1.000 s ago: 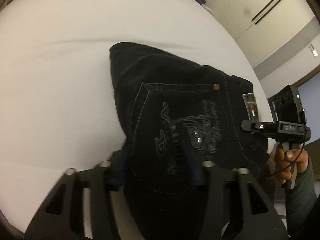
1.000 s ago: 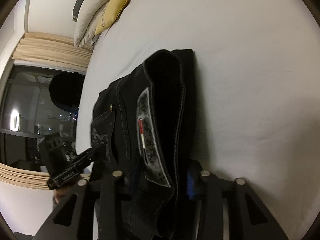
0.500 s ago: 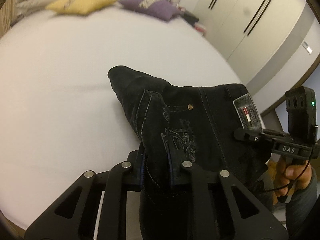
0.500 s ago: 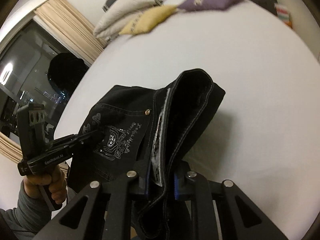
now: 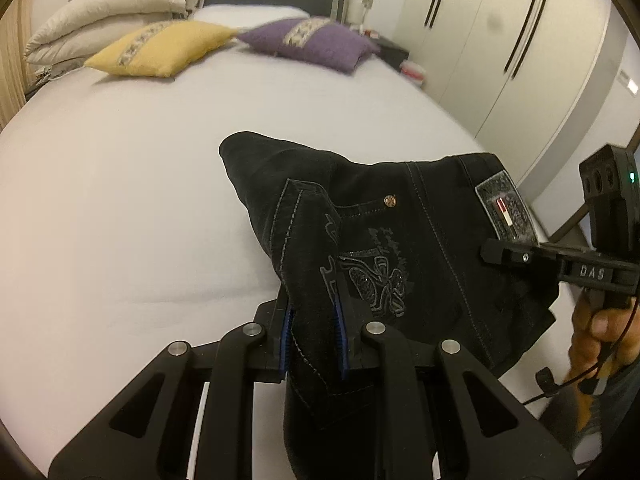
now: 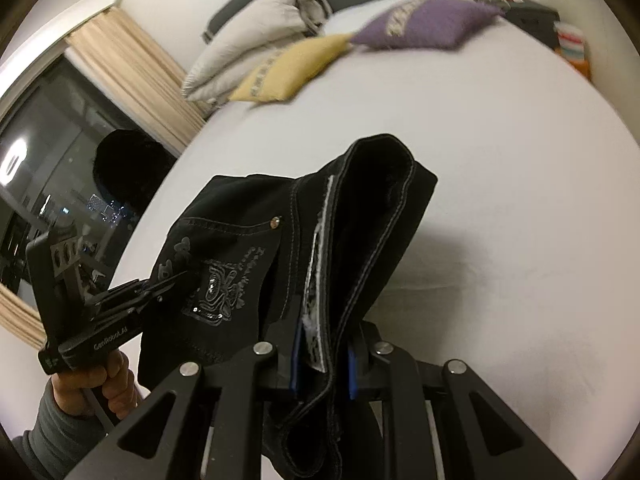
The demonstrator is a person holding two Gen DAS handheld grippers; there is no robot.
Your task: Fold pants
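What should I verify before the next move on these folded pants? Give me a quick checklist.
1. Left hand-held gripper clamped on the pants: ok, blue pads press the pocket-side fabric.
2. Right hand-held gripper clamped on the pants: ok, pads pinch the waistband edge at the leather patch.
3. Both grips on the near edge of one bundle: ok, each gripper shows in the other's view.
4. Near edge off the bed: ok; whether the far end rests on the sheet: cannot tell.
5. All folded layers caught: cannot tell, lower layers are hidden behind the fingers.
6. Sheet ahead clear: ok, yellow pillow and purple pillow lie far back.
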